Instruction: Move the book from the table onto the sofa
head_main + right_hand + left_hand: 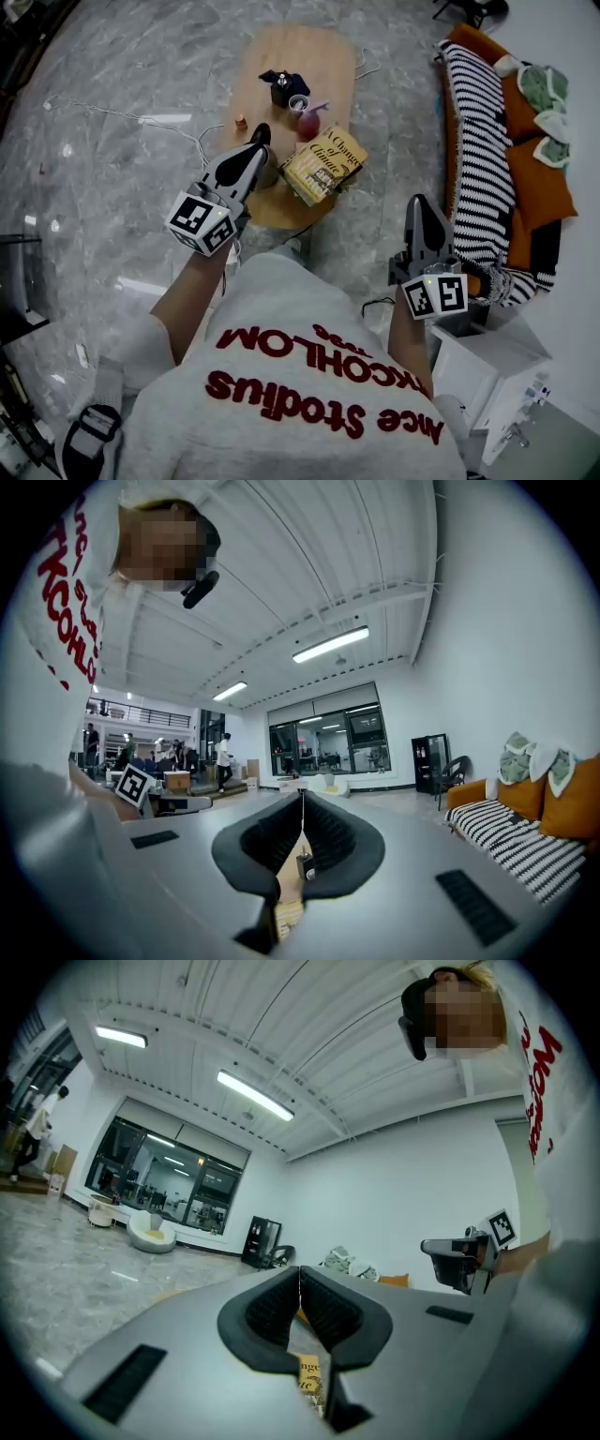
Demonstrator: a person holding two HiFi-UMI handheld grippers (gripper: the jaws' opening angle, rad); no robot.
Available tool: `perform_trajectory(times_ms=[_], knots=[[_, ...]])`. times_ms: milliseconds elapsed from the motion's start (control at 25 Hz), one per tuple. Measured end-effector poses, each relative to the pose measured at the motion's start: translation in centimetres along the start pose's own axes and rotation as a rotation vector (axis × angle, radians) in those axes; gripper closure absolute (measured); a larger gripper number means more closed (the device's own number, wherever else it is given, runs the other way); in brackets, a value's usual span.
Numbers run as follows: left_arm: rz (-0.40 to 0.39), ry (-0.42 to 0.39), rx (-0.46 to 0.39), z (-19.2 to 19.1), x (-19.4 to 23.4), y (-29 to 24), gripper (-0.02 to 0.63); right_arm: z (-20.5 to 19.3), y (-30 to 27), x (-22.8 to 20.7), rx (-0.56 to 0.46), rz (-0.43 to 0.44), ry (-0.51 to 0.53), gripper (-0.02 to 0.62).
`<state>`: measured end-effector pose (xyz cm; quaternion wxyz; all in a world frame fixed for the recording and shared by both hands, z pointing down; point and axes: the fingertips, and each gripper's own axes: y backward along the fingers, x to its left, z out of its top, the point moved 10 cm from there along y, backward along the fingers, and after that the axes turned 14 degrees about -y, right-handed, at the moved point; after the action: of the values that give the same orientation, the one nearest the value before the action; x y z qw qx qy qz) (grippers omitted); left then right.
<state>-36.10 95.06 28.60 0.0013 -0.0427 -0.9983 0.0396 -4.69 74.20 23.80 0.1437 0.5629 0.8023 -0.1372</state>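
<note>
With the left gripper (261, 136) and right gripper (418, 202) fingers pressed together and empty, a careless nudge could shove the book (323, 164) off the worktop (281, 56) edge.

Grey marble floor (122, 84), white walls (394, 1194), ceiling striplights (255, 1096)

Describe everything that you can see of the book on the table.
The book is a thick, closed volume with a yellowish cover, dark title print and pale page edges showing. It lies flat, cover up, turned askew, at the near end of the wooden table. Nothing lies on it.
</note>
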Motion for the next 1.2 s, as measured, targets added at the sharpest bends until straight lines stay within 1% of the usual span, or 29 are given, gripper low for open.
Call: perform_trajectory(times_ms=[200, 440, 560, 800, 1000, 1200], knots=[[-0.026, 0.0, 0.038, -1.3, 1.4, -2.0, 0.589, -0.1, -2.1, -0.9, 0.016, -0.025, -0.051, 0.568], [-0.024, 0.016, 0.064, -3.2, 2.2, -4.0, 0.589, -0.9, -4.3, -3.0, 0.043, -0.047, -0.079, 0.568], [-0.037, 0.013, 0.084, -4.0, 2.4, -5.0, 0.589, -1.6, -5.8, -4.0, 0.046, -0.057, -0.113, 0.568], [-0.068, 0.005, 0.121, -5.1, 2.5, -7.0, 0.589, -2.8, -8.2, -4.6, 0.075, -0.042, -0.136, 0.568], [-0.124, 0.028, 0.118, -6.4, 2.1, -8.8, 0.588, -4.8, -8.9, -5.8, 0.105, -0.046, -0.187, 0.568], [-0.128, 0.045, 0.161, -8.2, 1.8, -10.5, 0.588, -6.8, -10.1, -7.0, 0.168, -0.034, -0.214, 0.566]])
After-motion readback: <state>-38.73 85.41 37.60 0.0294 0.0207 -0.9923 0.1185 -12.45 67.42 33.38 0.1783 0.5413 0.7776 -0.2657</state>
